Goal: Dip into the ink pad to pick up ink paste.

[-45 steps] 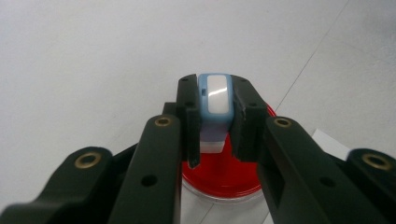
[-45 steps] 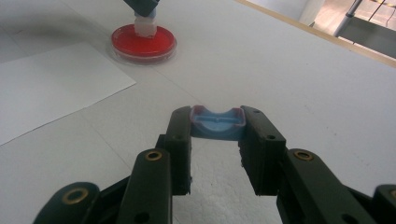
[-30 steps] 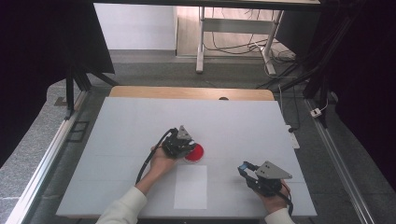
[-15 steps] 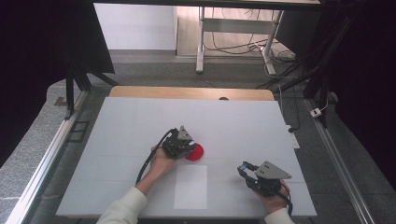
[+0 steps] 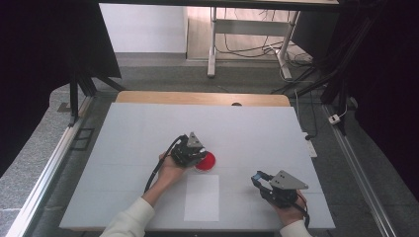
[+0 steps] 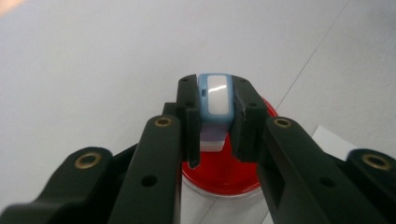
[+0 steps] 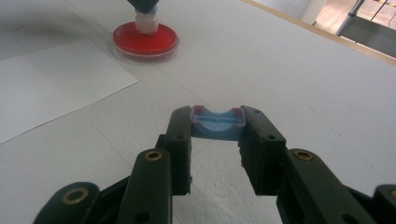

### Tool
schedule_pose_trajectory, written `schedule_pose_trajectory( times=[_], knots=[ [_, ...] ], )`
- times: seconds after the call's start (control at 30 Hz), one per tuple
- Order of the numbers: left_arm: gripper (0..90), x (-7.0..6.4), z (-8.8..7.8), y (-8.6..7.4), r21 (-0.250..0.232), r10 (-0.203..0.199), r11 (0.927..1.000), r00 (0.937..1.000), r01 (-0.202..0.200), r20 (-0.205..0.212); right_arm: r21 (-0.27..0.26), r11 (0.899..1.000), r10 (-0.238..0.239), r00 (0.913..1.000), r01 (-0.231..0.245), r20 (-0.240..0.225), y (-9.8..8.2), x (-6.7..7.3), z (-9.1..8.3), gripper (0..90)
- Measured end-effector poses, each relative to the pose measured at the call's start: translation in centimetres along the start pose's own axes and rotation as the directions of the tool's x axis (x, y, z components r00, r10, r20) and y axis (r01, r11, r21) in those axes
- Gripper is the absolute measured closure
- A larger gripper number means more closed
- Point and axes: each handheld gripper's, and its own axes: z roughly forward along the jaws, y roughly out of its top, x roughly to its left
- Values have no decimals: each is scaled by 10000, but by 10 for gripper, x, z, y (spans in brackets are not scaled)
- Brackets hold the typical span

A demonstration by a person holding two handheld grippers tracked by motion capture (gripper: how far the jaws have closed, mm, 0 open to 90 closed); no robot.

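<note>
While the left gripper stays closed on the blue stamp, pressed as before into the red dish, the right gripper holds the blue cap, so inking probably continues.

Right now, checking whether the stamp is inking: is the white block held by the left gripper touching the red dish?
Touching. In the right gripper view the white block rests on the red dish with no gap.
</note>
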Motion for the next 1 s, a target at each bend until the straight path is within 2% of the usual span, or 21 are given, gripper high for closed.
schedule_pose_trajectory(
  times=[0.2,0.33,0.6,1.0],
  knots=[
    [757,3,-10,3,-265,-163,9995,9997,168,188,21,10000,-13,10000,13,56,0,-1,0,651],
    [756,5,-16,4,-515,-420,9977,9978,446,513,-3,10000,-11,10000,11,20,0,0,-1,650],
    [755,10,-28,2,-801,-680,9939,9937,752,894,3,10000,-22,10000,22,20,0,-1,0,651],
    [755,5,-52,0,-1143,-460,9917,9926,589,1123,-11,10000,-14,10000,14,2,0,0,0,651]
  ],
)
